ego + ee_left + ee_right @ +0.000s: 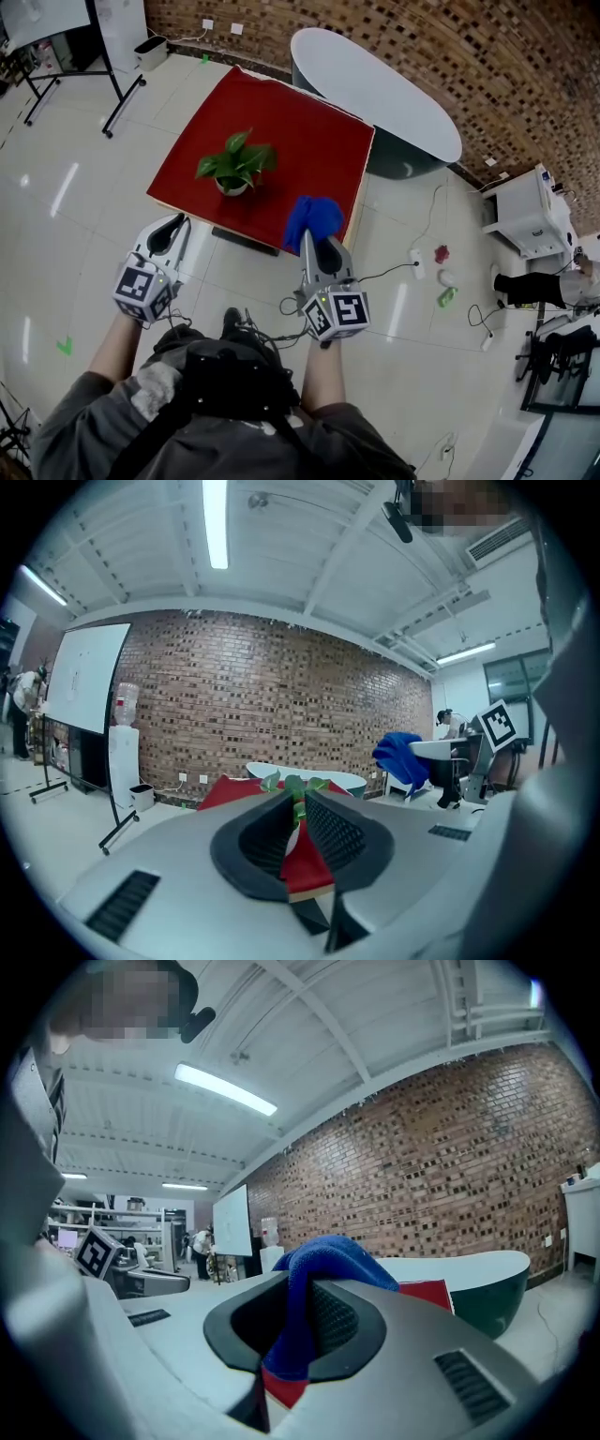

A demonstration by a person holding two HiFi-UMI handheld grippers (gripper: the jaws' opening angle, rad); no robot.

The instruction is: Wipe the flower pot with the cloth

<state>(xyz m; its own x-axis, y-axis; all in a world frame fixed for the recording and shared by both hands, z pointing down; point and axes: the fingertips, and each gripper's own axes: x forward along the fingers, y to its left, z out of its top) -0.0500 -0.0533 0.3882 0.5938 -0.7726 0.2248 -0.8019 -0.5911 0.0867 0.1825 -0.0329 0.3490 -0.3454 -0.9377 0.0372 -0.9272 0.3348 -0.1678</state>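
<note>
Blue cloth [314, 217] is hanging bunched from the tip of the right gripper [313, 242]. Its jaws are closing tight on the fabric, a fold is spilling over the top of them, and a tail is drooping below. From where I am standing, the person is holding both grippers out in front, roughly level and side by side.

The left gripper [177, 225] is carrying nothing. Its jaws are standing only slightly apart, and through the narrow gap the red table [300, 131] is showing.

The flower pot [232, 186] is sitting upright on that table, ahead of the left gripper and a little to its right. It is also ahead and to the left of the right gripper, clear of both. A leafy green plant [237, 157] is growing out of it.

The left gripper is hovering over the floor just short of the table's near edge, while the cloth on the right one is showing against that edge. Beyond the table, farther ahead of both grippers, a white oval counter [375, 89] is standing before a brick wall [375, 28].
</note>
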